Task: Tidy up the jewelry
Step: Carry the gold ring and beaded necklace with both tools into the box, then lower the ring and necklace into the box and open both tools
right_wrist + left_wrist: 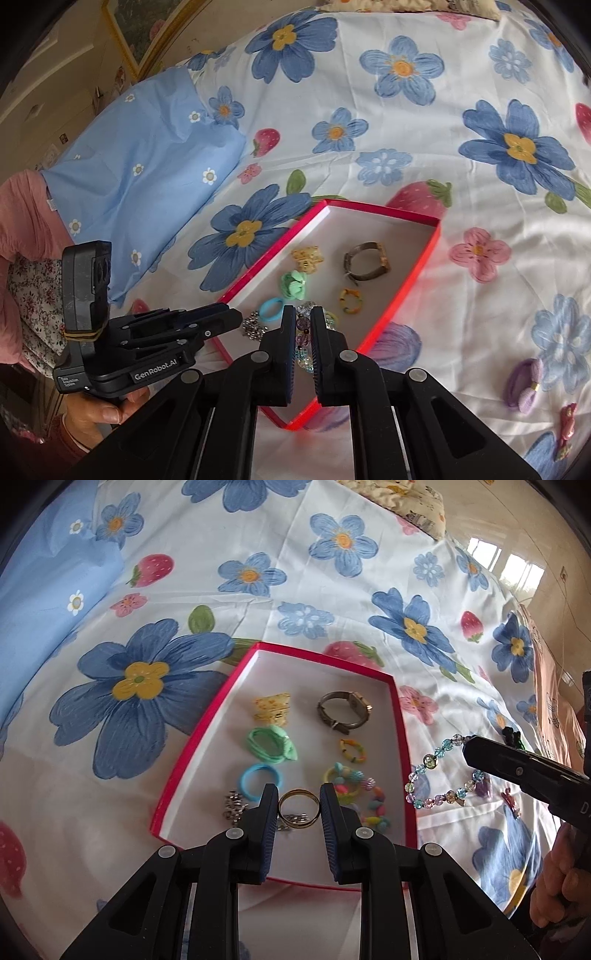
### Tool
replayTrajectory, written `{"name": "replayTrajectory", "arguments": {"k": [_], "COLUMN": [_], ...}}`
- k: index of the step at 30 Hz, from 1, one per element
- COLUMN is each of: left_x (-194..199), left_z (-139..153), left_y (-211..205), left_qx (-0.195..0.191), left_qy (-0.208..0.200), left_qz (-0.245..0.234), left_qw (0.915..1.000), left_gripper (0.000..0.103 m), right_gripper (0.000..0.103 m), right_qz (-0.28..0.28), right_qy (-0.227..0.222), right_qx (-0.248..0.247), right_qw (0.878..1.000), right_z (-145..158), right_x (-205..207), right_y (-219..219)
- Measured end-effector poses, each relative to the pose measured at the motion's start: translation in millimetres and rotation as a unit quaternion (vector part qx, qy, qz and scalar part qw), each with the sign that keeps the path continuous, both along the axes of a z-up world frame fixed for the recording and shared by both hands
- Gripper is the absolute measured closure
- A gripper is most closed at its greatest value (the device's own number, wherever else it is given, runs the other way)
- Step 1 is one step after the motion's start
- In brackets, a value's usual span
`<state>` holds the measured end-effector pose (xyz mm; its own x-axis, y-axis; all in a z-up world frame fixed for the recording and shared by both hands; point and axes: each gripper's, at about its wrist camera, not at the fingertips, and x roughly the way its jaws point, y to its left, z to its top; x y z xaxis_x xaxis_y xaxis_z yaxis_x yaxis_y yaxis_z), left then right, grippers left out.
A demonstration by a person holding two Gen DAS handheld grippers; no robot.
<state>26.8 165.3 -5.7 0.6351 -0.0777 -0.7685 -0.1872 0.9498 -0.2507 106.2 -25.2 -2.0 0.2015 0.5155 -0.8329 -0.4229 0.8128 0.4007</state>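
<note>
Left wrist view: we bring both loads over the red box (400, 738), open on the bedspread (147, 590). Our right gripper (303, 332), at three o'clock, pinches the beaded bracelet (443, 775); lower it before letting go. Our left gripper (298, 805) clamps the gold ring (298, 806) at six o'clock; set it on bare floor.

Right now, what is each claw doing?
Left gripper: closed on a gold ring.
Right gripper: closed on a beaded bracelet.
</note>
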Motion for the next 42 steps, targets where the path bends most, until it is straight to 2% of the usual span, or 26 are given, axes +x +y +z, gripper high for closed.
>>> {"name": "replayTrajectory", "arguments": {"k": [13,29,42], "left_x": [5,22,36], "left_z": [-15,-40,-60], "left_y": [14,10,3], "left_qx": [0.003,-0.001,0.016], "left_qy": [0.016,0.039,0.058], "left_qz": [0.017,0.002,-0.002], "left_qw": [0.9997,0.9993,0.9982], "left_gripper": [0.081,0.081,0.08], "right_gripper": [0.096,0.096,0.096], "right_qz": [0.032,0.017,0.017], "right_qy": [0.026,0.052,0.057], "right_qx": [0.002,-0.029,-0.066], "right_qw": [0.999,0.998,0.996], "right_z": [-27,-60,-82], "right_x": [-6,1,7], "right_y": [37,27,26]}}
